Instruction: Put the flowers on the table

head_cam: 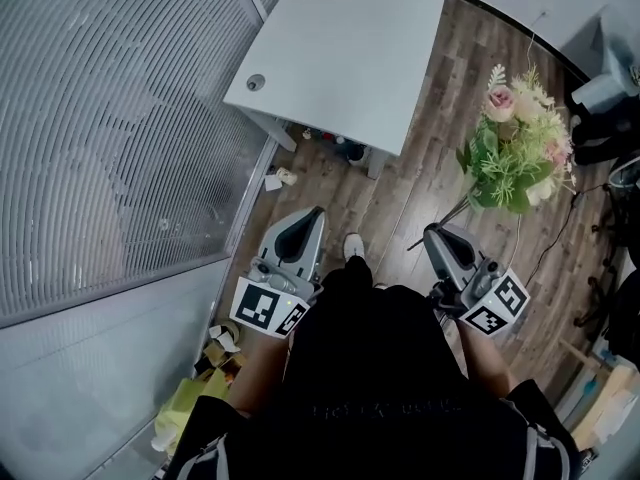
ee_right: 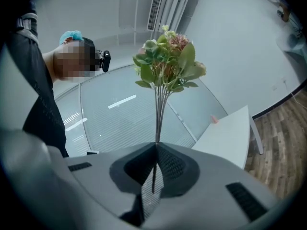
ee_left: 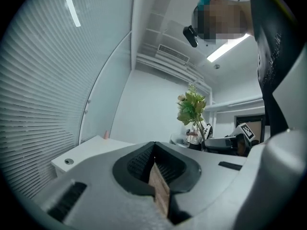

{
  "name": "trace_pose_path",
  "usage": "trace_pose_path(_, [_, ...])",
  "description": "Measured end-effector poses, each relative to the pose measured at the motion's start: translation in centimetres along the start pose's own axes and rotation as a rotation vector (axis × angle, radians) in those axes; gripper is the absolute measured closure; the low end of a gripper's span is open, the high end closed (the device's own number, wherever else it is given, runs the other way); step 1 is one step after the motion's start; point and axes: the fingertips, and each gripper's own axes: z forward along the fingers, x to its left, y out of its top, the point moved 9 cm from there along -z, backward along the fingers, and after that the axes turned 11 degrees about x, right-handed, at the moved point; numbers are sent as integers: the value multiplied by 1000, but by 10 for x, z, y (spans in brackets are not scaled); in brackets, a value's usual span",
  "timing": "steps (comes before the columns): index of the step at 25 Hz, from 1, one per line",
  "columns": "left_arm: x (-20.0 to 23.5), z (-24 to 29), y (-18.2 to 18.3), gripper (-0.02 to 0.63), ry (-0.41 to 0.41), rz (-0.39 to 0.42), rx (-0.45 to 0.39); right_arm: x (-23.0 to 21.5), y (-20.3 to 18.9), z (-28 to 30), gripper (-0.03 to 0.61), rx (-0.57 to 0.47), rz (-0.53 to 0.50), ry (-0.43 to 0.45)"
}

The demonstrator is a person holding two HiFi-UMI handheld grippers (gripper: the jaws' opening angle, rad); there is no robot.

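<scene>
— Flowers [head_cam: 515, 146]: location and heading?
— They are held in the right gripper [head_cam: 433, 234], whose jaws are clenched on the thin stems [ee_right: 157, 123]. The long axis runs straight out along the jaws. The blossoms are at the far end and the stem butts sit back between the pads. In the head view the bunch angles forward and to the right of that gripper, over the floor [head_cam: 440, 88].

— Left gripper [head_cam: 308, 216]?
— Its jaws are pressed together with nothing between them. It sits level with the right one, well apart from the bunch.

— Surface and room, left to right?
— A glass wall with blinds [head_cam: 110, 118] stands left of the left gripper. The white table [head_cam: 340, 38] is ahead of the left gripper, and ahead and left of the right one. A round cable hole [head_cam: 256, 82] sits at its near left corner. Wood planks lie beneath and beyond both grippers.

— Edges and working room?
— The table's near edge lies well ahead of both grippers, with bare planks between. Small clutter [head_cam: 340, 148] lies under that edge by the legs. Planks run along the table's right edge, ahead of the right gripper. Right of the flowers are dark equipment [head_cam: 600, 128] and a floor cable [head_cam: 555, 238]. A yellow bag [head_cam: 185, 408] lies behind the left gripper, by the wall.
</scene>
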Motion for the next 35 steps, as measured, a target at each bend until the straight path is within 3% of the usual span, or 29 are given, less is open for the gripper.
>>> trace_pose_path(4, [14,3,11,597,-27,34,-6,4,5,17,545,-28,-3,0])
trace_pose_path(8, [47,11,14,597,-41,19,-4,1,5,49,546,-25,12,-12])
trace_pose_path(27, [62,43,17,597,-54,25,9,-27,6,70,545,-3,22,-2])
trace_pose_path(35, [97,111,26,597,-38,3,31,-94,33,101,546,11,48,-12])
